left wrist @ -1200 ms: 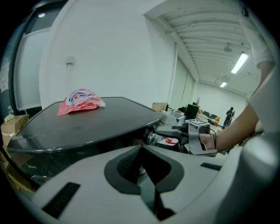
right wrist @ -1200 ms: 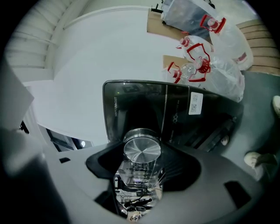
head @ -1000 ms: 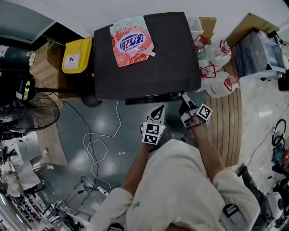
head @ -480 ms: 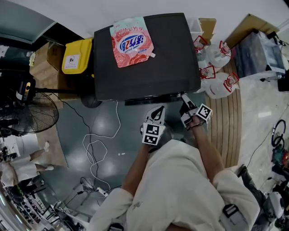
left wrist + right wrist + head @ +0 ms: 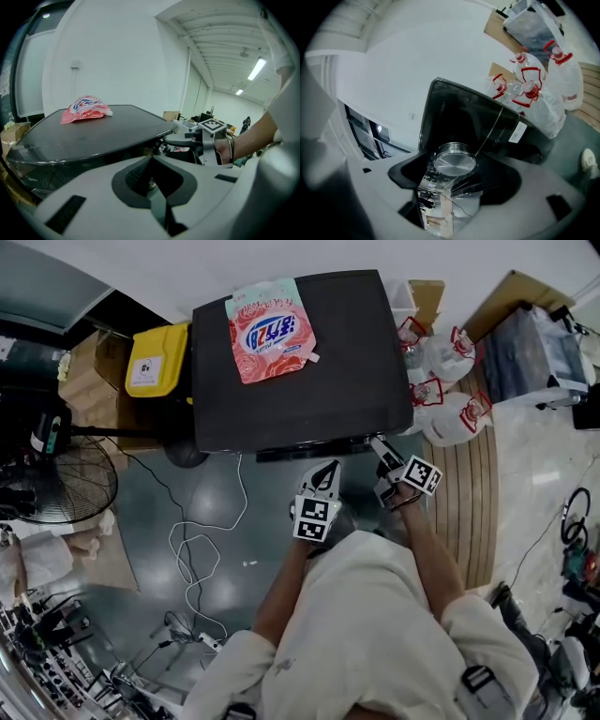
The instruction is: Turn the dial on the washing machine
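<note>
Fingers of the right gripper [image 5: 378, 443] pinch the slick silver dial [image 5: 454, 162] on the washing machine [image 5: 309, 381] and might slip when twisted; the left gripper [image 5: 330, 470] has its fingers closed, empty.

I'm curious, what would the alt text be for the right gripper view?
A shiny silver dial sits clamped between the grey tongs, on the dark front of a washing machine. Clear plastic containers with red handles stand beside the machine, on the right.

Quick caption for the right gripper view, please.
Right gripper shut on the silver dial of the washing machine, bottles beyond.
</note>
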`<state>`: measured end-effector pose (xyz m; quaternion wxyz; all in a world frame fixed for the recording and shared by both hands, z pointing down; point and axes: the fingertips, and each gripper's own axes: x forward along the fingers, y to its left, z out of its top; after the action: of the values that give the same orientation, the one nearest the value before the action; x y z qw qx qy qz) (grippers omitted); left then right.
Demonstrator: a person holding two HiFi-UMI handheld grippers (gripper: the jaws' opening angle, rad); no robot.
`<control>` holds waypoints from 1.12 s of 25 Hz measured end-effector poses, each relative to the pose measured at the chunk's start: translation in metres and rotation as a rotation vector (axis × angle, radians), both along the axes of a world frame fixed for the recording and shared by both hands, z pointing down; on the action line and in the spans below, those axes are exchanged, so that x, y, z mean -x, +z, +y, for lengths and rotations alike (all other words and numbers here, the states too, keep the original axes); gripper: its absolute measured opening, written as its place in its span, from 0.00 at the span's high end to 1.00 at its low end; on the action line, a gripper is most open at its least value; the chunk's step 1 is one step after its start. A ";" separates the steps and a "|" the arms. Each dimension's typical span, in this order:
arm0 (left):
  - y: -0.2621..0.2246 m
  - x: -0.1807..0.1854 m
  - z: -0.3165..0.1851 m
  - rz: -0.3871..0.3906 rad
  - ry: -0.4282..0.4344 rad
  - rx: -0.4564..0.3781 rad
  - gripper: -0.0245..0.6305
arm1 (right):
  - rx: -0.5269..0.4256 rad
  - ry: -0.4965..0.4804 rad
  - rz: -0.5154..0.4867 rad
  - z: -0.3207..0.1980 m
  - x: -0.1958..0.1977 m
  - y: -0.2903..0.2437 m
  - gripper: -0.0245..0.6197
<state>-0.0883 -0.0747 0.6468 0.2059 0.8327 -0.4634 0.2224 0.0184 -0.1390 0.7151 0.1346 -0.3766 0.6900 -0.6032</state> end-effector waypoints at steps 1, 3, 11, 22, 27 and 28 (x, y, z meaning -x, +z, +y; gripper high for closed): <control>-0.001 0.000 -0.001 0.001 -0.001 -0.002 0.94 | -0.008 -0.012 0.025 0.000 0.000 -0.001 0.42; -0.002 0.001 -0.003 0.007 -0.006 -0.006 0.94 | -0.026 -0.037 0.091 0.000 -0.001 -0.003 0.42; -0.015 0.009 -0.014 0.027 -0.027 -0.039 0.94 | -0.208 -0.141 0.445 -0.001 -0.015 -0.029 0.44; -0.029 0.022 -0.029 0.050 -0.052 -0.094 0.94 | -0.487 -0.217 0.710 -0.003 -0.007 -0.095 0.50; -0.047 0.027 -0.037 0.066 -0.059 -0.126 0.94 | -0.561 -0.195 0.767 -0.004 -0.004 -0.121 0.50; -0.050 0.028 -0.038 0.066 -0.059 -0.134 0.94 | -0.575 -0.189 0.779 -0.004 -0.004 -0.126 0.50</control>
<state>-0.1161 -0.1128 0.5965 0.1714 0.8375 -0.4945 0.1572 0.0222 -0.1434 0.5890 -0.0901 -0.4576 0.8587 -0.2125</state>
